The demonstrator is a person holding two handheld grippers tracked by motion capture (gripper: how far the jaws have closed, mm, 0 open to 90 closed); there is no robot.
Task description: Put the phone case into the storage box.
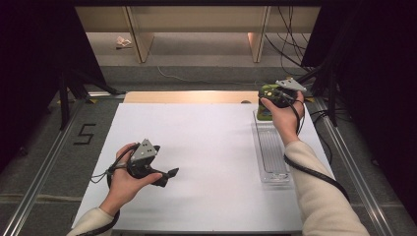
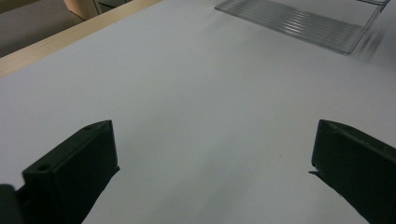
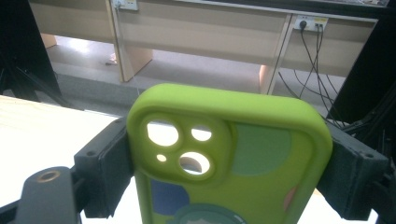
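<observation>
A lime-green phone case [image 3: 243,163] with camera cut-outs and coloured circles stands upright between the black jaws of my right gripper [image 3: 229,172], which press on its two sides. In the high view that right gripper [image 1: 273,98] hovers over the far end of a clear plastic tray [image 1: 272,169] at the table's right, and the green case [image 1: 264,114] shows below the hand. My left gripper [image 1: 169,175] rests low at the near left of the white table [image 1: 196,147], open. Its black jaws stand wide apart around bare white surface [image 2: 210,140].
The clear ribbed tray [image 2: 299,21] lies lengthwise along the right side of the table. A wooden strip [image 1: 187,97] borders the far edge. Beyond it are shelf legs and cables on the floor. Metal rails run along both sides of the table.
</observation>
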